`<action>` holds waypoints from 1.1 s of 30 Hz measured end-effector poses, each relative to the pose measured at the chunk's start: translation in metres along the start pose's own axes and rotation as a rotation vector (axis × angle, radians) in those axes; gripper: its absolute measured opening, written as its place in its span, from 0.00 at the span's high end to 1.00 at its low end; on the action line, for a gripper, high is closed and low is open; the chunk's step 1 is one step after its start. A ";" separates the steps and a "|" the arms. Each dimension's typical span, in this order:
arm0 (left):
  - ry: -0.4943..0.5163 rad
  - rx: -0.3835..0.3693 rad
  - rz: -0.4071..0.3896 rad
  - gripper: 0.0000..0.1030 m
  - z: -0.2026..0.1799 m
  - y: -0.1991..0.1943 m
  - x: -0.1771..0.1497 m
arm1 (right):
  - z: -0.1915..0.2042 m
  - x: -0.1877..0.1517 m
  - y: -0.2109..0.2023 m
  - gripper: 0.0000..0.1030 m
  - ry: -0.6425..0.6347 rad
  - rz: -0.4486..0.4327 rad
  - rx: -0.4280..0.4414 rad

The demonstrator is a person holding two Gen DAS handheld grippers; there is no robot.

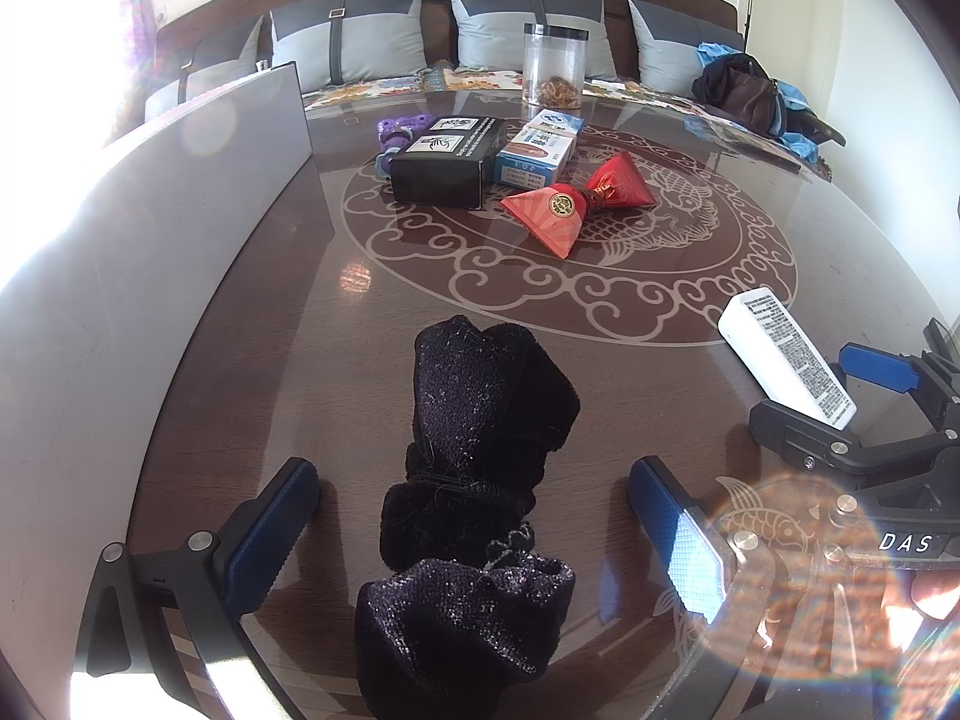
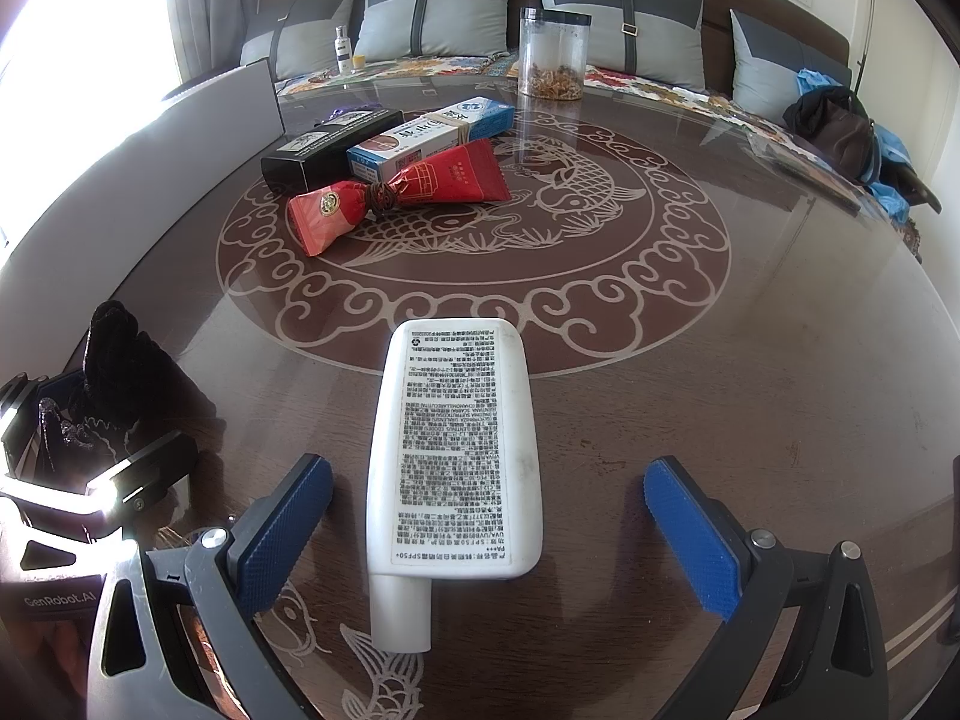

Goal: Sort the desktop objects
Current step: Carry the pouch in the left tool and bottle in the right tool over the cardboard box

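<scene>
My left gripper stands wide open, its blue-padded fingers either side of one crumpled black velvet drawstring pouch without touching it. My right gripper is just as wide open around one flat white plastic bottle with black small print, lying cap towards me, clear of both pads.

Farther out I count one long black carton, one blue-and-white carton bound with a rubber band leaning against it, one red foil packet tied at the waist with a gold coin seal just in front, one purple plastic piece behind the black carton, and one clear lidded jar with brownish bits at the bottom.

Everything sits on a round dark wooden table under glass, inlaid with a pale carp-and-cloud medallion. Behind runs a wooden bench with four grey cushions. A heap of dark and blue clothing sits at its right end.
</scene>
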State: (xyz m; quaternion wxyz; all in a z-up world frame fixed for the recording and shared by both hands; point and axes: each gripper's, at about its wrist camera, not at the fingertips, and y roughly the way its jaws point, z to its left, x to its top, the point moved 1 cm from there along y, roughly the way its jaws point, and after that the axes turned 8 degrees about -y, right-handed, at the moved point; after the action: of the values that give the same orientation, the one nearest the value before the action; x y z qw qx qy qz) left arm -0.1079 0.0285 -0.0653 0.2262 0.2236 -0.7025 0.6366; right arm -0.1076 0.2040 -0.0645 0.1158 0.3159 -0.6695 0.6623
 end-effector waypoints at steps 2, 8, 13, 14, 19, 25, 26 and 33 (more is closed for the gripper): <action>-0.001 -0.003 0.002 0.00 0.000 0.000 0.001 | 0.000 0.000 0.000 0.00 0.000 0.000 0.000; 0.091 -0.049 0.152 0.00 0.003 0.006 0.014 | 0.000 0.000 0.000 0.00 0.000 -0.001 0.000; 0.115 -0.042 0.230 0.00 0.007 0.012 0.023 | 0.000 0.000 0.000 0.00 -0.002 0.003 0.001; 0.113 -0.040 0.211 0.03 0.009 0.010 0.022 | 0.000 0.000 0.000 0.00 -0.003 0.009 0.004; 0.090 -0.056 0.093 0.66 0.018 -0.015 0.004 | -0.002 -0.003 -0.012 0.37 0.014 0.013 -0.007; 0.009 -0.126 -0.003 0.66 0.037 -0.055 -0.002 | 0.015 -0.001 -0.039 0.50 -0.039 -0.027 0.013; -0.011 -0.142 -0.031 0.66 0.041 -0.065 0.002 | 0.018 0.001 -0.049 0.50 -0.042 -0.060 0.011; -0.082 -0.206 -0.151 0.66 0.080 -0.130 0.035 | 0.049 0.016 -0.094 0.50 -0.043 -0.173 0.045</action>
State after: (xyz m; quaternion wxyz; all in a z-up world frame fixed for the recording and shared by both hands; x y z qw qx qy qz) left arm -0.0597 -0.0639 0.0521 0.2662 0.2770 -0.7542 0.5326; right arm -0.0525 0.1597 0.0161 0.1510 0.3892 -0.6268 0.6579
